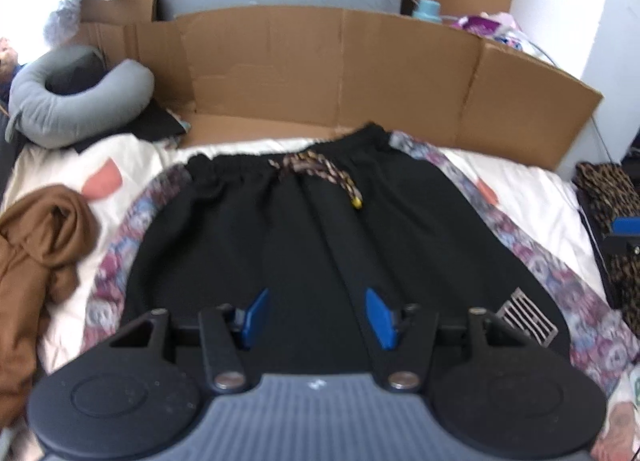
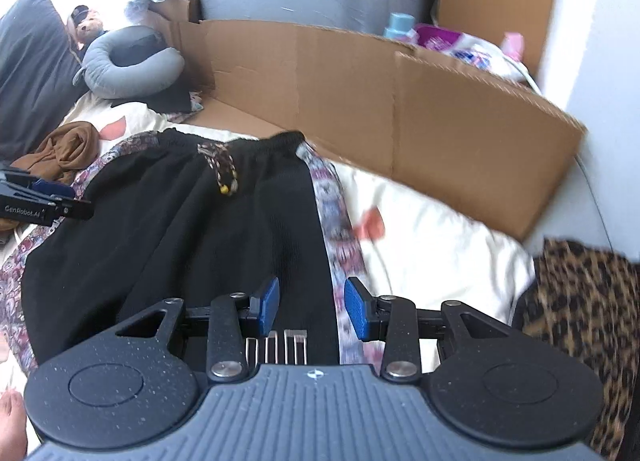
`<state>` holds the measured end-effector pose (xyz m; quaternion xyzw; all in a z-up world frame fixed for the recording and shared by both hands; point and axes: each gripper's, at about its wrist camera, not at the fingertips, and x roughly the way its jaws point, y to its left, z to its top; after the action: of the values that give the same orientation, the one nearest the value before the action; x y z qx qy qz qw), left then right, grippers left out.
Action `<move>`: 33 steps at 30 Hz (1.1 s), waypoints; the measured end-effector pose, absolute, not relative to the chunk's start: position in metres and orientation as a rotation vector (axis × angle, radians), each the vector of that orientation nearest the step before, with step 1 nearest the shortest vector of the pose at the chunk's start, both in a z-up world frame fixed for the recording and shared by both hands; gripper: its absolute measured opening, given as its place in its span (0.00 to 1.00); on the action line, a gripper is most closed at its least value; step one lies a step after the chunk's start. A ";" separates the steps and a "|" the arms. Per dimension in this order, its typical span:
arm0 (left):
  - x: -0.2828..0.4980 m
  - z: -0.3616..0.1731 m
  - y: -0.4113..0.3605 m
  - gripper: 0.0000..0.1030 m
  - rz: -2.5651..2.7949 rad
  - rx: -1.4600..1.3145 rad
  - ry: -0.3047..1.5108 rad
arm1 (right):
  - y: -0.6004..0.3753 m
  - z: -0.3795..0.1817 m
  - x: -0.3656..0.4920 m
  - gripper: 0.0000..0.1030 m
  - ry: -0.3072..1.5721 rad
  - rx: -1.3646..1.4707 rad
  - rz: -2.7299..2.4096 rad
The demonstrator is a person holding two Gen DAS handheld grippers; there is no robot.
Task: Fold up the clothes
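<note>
- Left wrist view shows black shorts (image 1: 320, 229) lying flat on the bed (image 1: 500, 189), with the waist end far from the camera.
- The shorts have a stretchy waistband, a speckled drawstring (image 1: 320, 173) with a yellow tip, and flowery stripes down both sides.
- A small striped patch (image 1: 528, 319) sits near the bottom edge of the shorts.
- The left hand-held gripper (image 1: 318, 315) hangs over the lower part of the shorts. Its blue pads are about half apart and nothing is between them.
- This view alone shows the whole width of the shorts, and all of the brown garment (image 1: 36, 245) crumpled at the left of the bed.
- Right wrist view shows the right hand-held gripper (image 2: 312, 307) over the right side stripe of the shorts (image 2: 180, 229). Its pads stand a bit closer together, and they hold nothing.
- This view alone shows the left hand-held gripper (image 2: 44, 201) from the side, a teddy bear (image 2: 86, 23) by a dark pillow (image 2: 32, 73), and a wide piece of leopard-print cloth (image 2: 580, 301) at the right.
- Both views show the grey neck pillow (image 1: 76, 101) and the brown cardboard box (image 1: 340, 69) behind the bed.
</note>
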<state>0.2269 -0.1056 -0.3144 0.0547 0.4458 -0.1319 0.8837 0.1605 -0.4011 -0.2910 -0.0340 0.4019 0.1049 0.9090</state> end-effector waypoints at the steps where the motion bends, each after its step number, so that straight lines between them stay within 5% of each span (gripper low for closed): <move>1: 0.223 -0.316 -0.107 0.55 -0.281 0.108 0.941 | -0.405 -0.292 0.153 0.42 0.832 -0.061 0.209; 10: 0.202 -0.331 -0.116 0.54 -0.334 0.054 1.017 | -0.430 -0.304 0.129 0.42 0.855 0.038 0.151; 17: 0.183 -0.349 -0.126 0.43 -0.409 0.058 1.095 | -0.435 -0.320 0.120 0.42 0.899 0.025 0.118; 33: 0.163 -0.403 -0.177 0.43 -0.599 0.042 1.284 | -0.491 -0.357 0.098 0.42 1.040 0.036 -0.069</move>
<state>0.1635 -0.1766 -0.4031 0.0192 0.5897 -0.2750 0.7591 0.0977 -0.4906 -0.3569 0.0173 0.4966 -0.0328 0.8672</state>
